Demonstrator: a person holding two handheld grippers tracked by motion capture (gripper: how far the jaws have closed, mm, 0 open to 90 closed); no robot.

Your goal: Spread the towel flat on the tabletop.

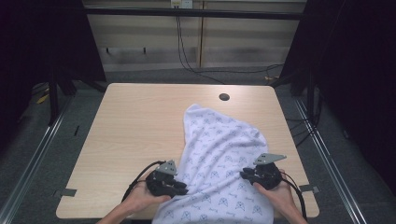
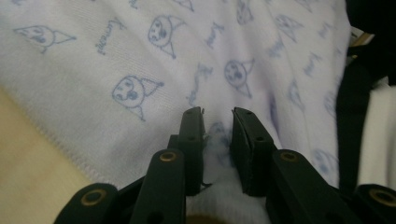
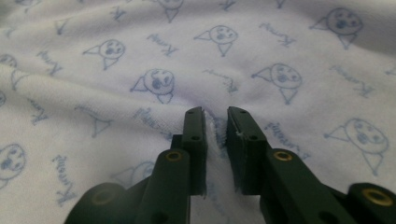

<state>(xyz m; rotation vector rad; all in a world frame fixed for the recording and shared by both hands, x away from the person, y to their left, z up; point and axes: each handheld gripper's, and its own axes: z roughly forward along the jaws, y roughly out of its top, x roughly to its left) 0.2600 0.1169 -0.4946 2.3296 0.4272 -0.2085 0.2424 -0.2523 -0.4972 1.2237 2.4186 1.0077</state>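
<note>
Two hand-held grippers sit at the bottom of the high view, one on each side of the white printed cloth [image 1: 219,158]. That cloth lies on the desk [image 1: 135,126] as a long shape, its long axis running from the upper middle of the frame down past the near edge at the bottom. My left hand-held gripper [image 1: 180,189] rests at the cloth's left border, low in the frame; my right hand-held gripper [image 1: 246,174] rests on its right part, a little higher. Both point inward, so the fabric lies between them and each hand is equally close to its own side.

In the left gripper view, my left hand-held gripper [image 2: 218,112] stands narrowly parted with a ridge of cloth [image 2: 140,60] rising into the gap; I cannot tell whether the pads press it. The stitched hem runs diagonally at lower left, bare desk beyond it.

In the right gripper view, my right hand-held gripper [image 3: 215,111] has a narrow gap too, with a pinched fold of cloth [image 3: 280,56] bunched between the pads, which I judge a grip.
</note>
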